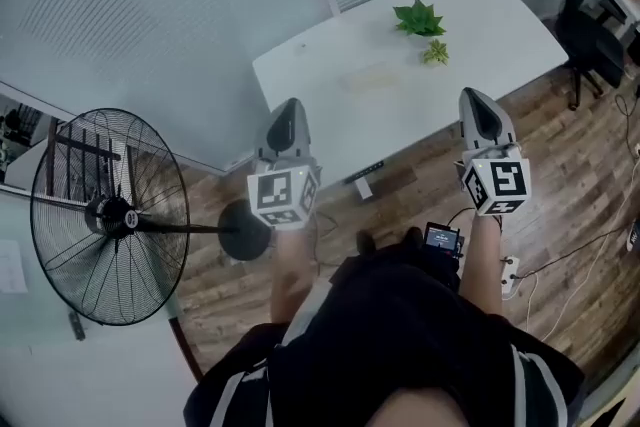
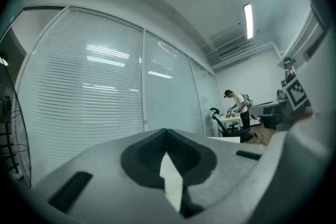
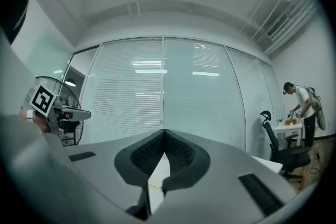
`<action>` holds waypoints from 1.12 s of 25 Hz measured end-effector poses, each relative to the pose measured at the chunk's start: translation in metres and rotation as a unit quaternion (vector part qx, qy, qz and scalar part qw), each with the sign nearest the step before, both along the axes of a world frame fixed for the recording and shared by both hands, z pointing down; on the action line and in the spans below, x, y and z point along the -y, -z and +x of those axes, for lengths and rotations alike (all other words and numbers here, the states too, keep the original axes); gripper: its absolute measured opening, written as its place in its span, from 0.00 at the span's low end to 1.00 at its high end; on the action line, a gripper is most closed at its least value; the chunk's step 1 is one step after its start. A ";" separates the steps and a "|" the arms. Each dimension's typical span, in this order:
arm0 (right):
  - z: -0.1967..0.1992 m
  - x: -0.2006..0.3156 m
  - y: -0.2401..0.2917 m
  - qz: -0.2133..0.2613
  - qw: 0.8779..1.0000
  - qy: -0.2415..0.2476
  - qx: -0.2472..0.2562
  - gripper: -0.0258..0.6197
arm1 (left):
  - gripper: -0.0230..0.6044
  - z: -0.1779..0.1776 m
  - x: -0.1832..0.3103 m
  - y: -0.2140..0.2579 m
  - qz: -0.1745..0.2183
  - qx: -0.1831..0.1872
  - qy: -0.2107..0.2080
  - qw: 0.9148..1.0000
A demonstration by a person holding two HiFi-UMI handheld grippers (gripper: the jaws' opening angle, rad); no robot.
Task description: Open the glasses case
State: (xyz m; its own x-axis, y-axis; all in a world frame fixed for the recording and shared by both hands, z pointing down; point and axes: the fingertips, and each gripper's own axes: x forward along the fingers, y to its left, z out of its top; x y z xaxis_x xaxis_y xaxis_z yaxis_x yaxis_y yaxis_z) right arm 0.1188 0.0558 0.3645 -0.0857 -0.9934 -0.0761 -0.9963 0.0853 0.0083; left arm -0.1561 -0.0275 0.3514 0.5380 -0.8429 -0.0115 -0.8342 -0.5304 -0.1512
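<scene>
In the head view both grippers are held level over the wooden floor, short of the white table [image 1: 480, 10]. My left gripper [image 1: 291, 107] points at the table's near left corner, its jaws together with nothing between them. My right gripper [image 1: 479, 97] points at the table's near edge and is shut and empty too. A faint pale oblong shape [image 1: 372, 77] lies on the tabletop between the two grippers; I cannot tell whether it is the glasses case. In the left gripper view [image 2: 167, 135] and the right gripper view [image 3: 164, 135] the fingertips meet in front of a glass wall with blinds.
Two green leafy sprigs [image 1: 419, 18] lie on the table's far side. A black standing fan [image 1: 110, 215] is at the left, its base [image 1: 244, 229] near my left gripper. An office chair [image 1: 588, 15] stands at the right. A power strip [image 1: 510, 276] and cables lie on the floor. A person [image 2: 242, 108] works at a far desk.
</scene>
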 end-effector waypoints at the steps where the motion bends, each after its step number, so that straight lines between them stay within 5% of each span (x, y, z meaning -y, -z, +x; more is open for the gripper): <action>1: -0.001 -0.001 0.000 0.001 1.000 0.012 0.005 0.06 | 0.04 0.001 0.000 -0.001 -0.001 0.001 0.000 1.000; 19: 0.048 -0.011 -0.037 -0.019 0.999 0.015 0.039 0.06 | 0.04 0.040 0.003 -0.019 -0.022 0.027 0.022 0.999; 28: 0.033 0.086 -0.043 -0.038 0.998 0.047 0.000 0.06 | 0.04 0.041 0.091 -0.048 -0.036 0.001 0.030 0.999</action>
State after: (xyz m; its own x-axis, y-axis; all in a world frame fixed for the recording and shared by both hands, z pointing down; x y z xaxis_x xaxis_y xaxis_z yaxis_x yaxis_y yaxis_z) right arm 0.1515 -0.0301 0.4076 -0.1781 -0.9840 -0.0013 -0.9840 0.1781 -0.0008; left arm -0.1155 -0.1183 0.3998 0.4856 -0.8727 0.0509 -0.8651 -0.4881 -0.1155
